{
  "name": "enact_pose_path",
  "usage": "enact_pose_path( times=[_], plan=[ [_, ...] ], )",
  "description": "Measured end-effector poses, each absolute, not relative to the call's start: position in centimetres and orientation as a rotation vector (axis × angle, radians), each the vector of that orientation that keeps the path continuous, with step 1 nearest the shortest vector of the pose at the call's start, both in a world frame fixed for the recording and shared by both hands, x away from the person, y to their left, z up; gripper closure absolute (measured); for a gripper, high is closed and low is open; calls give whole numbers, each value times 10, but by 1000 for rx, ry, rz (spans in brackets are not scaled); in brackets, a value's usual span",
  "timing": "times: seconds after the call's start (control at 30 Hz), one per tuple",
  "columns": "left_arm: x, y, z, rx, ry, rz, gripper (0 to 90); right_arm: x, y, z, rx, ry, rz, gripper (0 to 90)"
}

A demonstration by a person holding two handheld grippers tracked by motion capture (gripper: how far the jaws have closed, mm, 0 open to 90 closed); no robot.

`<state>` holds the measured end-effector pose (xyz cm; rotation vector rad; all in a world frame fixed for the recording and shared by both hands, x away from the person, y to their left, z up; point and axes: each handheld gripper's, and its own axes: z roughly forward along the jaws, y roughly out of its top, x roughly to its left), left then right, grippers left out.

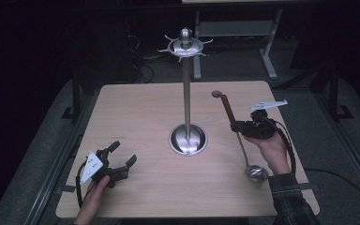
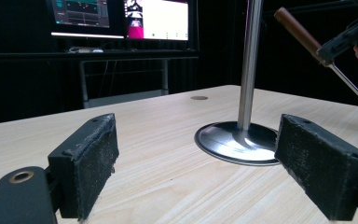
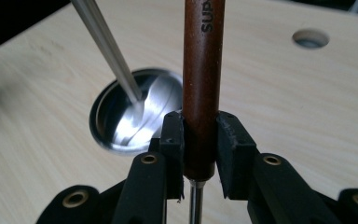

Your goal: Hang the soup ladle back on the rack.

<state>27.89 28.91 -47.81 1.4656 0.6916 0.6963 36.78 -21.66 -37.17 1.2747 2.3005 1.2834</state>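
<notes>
A steel stand (image 1: 186, 89) with a round base (image 1: 188, 139) and a hooked crown (image 1: 185, 47) rises from the middle of the table. My right gripper (image 1: 238, 125) is shut on a ladle's brown wooden handle (image 1: 228, 110), right of the stand; the steel shaft runs down to the bowl (image 1: 257, 173) near the front right. In the right gripper view the pads (image 3: 229, 154) clamp the handle (image 3: 202, 88) just above its metal shaft. My left gripper (image 1: 123, 154) rests open at the front left, its pads (image 2: 86, 163) wide apart with nothing between, facing the base (image 2: 235, 142) and pole (image 2: 249, 60).
The light wooden table (image 1: 140, 112) has a small round hole (image 1: 216, 93) at the back right. Behind it stand dark frames and a white table leg (image 1: 267, 51). Monitors (image 2: 121, 18) glow in the left gripper view. Metal rails run along both table sides.
</notes>
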Motion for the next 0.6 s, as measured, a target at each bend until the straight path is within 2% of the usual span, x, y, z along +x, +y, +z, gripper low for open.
enact_pose_path(
  times=[0.6],
  plan=[
    [279,289,-478,1466,692,697,128,350,-226,-355,1115,2137,1516,732]
  ],
)
